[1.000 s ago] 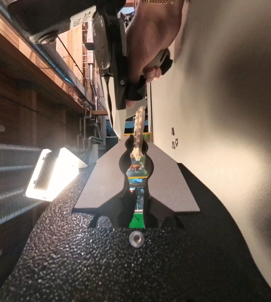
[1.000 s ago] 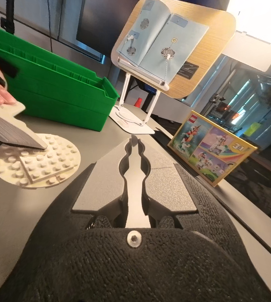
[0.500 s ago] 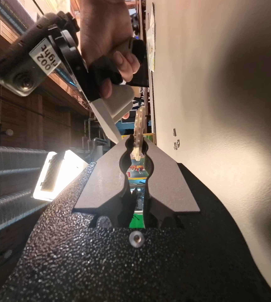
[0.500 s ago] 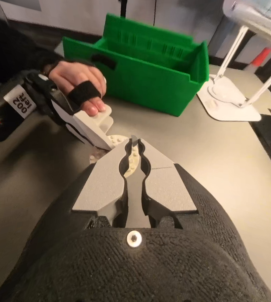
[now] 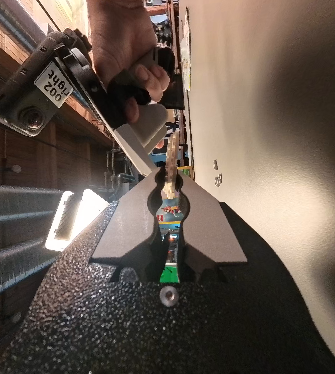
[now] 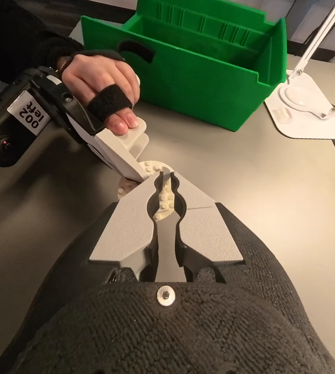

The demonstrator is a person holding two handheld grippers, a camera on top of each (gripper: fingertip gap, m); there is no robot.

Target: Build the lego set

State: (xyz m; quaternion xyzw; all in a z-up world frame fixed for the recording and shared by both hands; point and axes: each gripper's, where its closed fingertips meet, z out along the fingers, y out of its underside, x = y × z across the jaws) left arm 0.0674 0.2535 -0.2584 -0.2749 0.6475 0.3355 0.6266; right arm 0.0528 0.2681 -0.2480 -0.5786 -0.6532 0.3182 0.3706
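Note:
My left gripper [image 5: 169, 172] is shut on the edge of a round white studded plate [image 5: 172, 155] with a smaller white plate stacked on it, held level just above the grey table. The left wrist view is rolled sideways, so the plate shows edge-on. In the right wrist view the plate [image 6: 164, 199] lies under my right gripper [image 6: 165, 175], which is shut on a small grey piece [image 6: 166, 171] at its tips, right over the studs. The left gripper [image 6: 140, 176] comes in from the left there. The right gripper [image 5: 148, 172] also shows in the left wrist view.
A green bin [image 6: 203, 66] stands behind the plate. A white stand base [image 6: 308, 117] sits at the right on the grey table [image 6: 243, 182]. Small loose pieces [image 5: 217, 179] lie on the table, and a set box [image 5: 168, 212] stands farther off. My left and right fingertips are right by each other.
My right gripper has swung from facing the booklet stand down and left to over the plate, and its tips with the grey piece are now close above the studs. The left gripper has held still.

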